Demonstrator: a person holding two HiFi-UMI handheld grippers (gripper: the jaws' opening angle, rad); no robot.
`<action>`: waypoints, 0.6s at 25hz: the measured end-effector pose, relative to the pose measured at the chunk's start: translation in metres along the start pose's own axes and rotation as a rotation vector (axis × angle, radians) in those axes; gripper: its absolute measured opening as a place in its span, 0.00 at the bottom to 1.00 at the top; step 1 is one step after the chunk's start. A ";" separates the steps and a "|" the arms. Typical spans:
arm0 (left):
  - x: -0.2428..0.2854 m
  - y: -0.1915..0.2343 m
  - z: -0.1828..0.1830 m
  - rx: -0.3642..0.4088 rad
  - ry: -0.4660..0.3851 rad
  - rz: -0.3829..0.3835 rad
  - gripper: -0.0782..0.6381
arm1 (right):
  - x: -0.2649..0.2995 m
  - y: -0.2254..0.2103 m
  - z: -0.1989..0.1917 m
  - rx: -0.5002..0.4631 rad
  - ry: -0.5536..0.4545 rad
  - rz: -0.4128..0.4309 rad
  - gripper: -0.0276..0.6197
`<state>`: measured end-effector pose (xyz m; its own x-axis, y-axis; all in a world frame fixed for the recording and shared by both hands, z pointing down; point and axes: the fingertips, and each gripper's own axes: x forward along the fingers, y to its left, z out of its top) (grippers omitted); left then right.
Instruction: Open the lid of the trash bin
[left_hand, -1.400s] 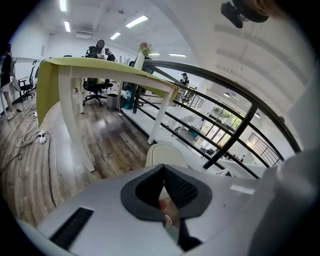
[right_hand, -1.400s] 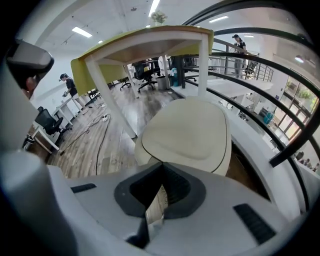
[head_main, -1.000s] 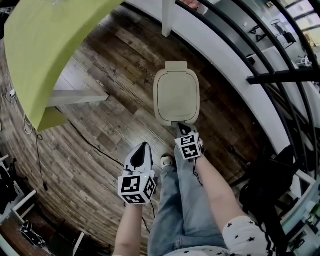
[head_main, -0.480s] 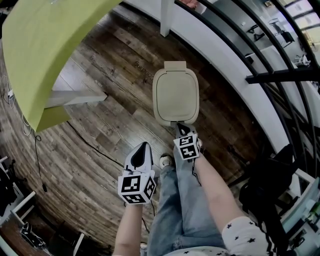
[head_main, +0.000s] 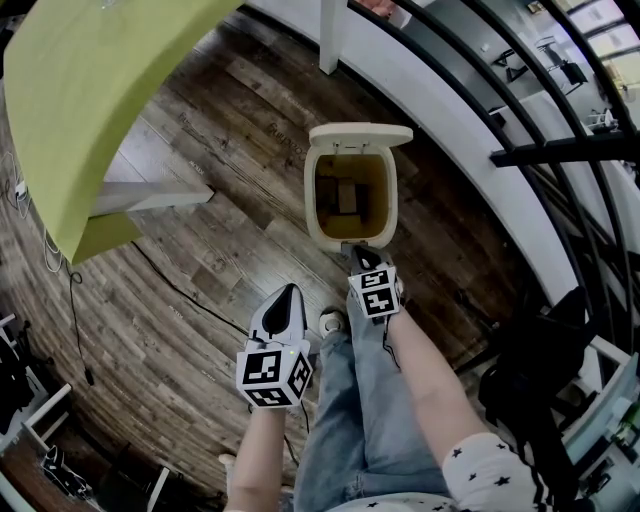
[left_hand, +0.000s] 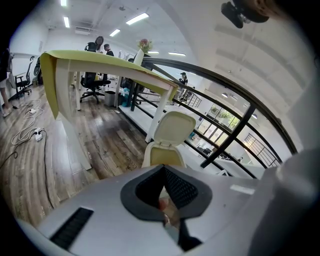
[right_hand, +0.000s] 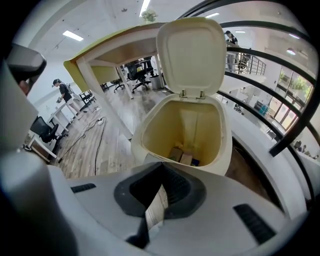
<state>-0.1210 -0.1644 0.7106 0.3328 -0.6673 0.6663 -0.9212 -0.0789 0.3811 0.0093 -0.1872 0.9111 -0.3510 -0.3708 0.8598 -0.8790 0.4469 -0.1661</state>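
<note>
A cream trash bin (head_main: 312, 190) stands on the wood floor with its lid (head_main: 360, 134) swung up at the far side; the inside holds a few small boxes (head_main: 347, 197). My right gripper (head_main: 358, 252) is shut, with its tip at the bin's near front edge. In the right gripper view the open bin (right_hand: 150, 130) and raised lid (right_hand: 191, 52) fill the space just beyond the shut right gripper (right_hand: 161, 167). My left gripper (head_main: 283, 292) is shut and empty, held back beside the person's leg. The left gripper view shows the bin (left_hand: 162, 157) and lid (left_hand: 172, 127) ahead.
A yellow-green table top (head_main: 90, 90) on a white leg (head_main: 150, 195) lies to the left. A black railing (head_main: 520, 150) over a white ledge curves close behind and right of the bin. A cable (head_main: 170, 285) runs over the floor. The person's jeans (head_main: 350, 420) and shoe (head_main: 333, 322) are below.
The bin's lid has swung up from flat and shut to standing open, showing the inside. Both grippers have stayed almost where they were.
</note>
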 end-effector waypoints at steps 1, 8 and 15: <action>0.000 0.000 0.000 0.001 0.001 0.000 0.12 | 0.000 -0.001 0.000 -0.005 -0.002 -0.002 0.03; -0.001 -0.003 -0.001 0.009 0.003 0.000 0.12 | 0.000 0.000 0.003 0.004 -0.009 -0.016 0.03; -0.004 -0.009 0.000 0.017 0.001 -0.002 0.12 | 0.000 0.001 0.004 -0.010 -0.001 -0.010 0.03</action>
<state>-0.1142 -0.1611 0.7044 0.3345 -0.6664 0.6664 -0.9240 -0.0928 0.3710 0.0075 -0.1901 0.9096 -0.3421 -0.3761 0.8611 -0.8792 0.4514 -0.1521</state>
